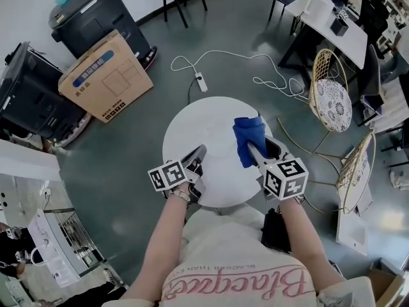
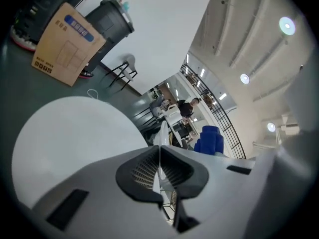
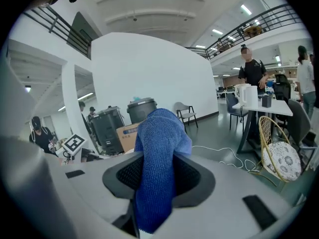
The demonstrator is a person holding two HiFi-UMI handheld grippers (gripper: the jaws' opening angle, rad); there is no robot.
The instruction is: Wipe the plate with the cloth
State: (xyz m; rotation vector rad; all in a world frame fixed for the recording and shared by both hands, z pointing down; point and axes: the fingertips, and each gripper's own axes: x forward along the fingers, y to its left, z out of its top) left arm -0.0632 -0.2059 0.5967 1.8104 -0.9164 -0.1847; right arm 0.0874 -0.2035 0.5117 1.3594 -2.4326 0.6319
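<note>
A thin white plate (image 2: 161, 133) shows edge-on in the left gripper view, and my left gripper (image 2: 159, 176) is shut on its rim. In the head view that gripper (image 1: 197, 157) hovers over the near left part of the round white table (image 1: 192, 117); there the plate blends with the tabletop. The blue cloth (image 1: 248, 138) hangs bunched from my right gripper (image 1: 254, 151), which is shut on it over the table's right side. In the right gripper view the cloth (image 3: 158, 168) fills the gap between the jaws. From the left gripper the cloth (image 2: 210, 139) appears just right of the plate.
A cardboard box (image 1: 105, 75) and a black bin (image 1: 96, 15) stand on the floor at far left. A power strip with white cable (image 1: 201, 82) lies beyond the table. Wicker chairs (image 1: 331, 96) (image 1: 359, 171) stand close on the right, a desk (image 1: 332, 21) behind them.
</note>
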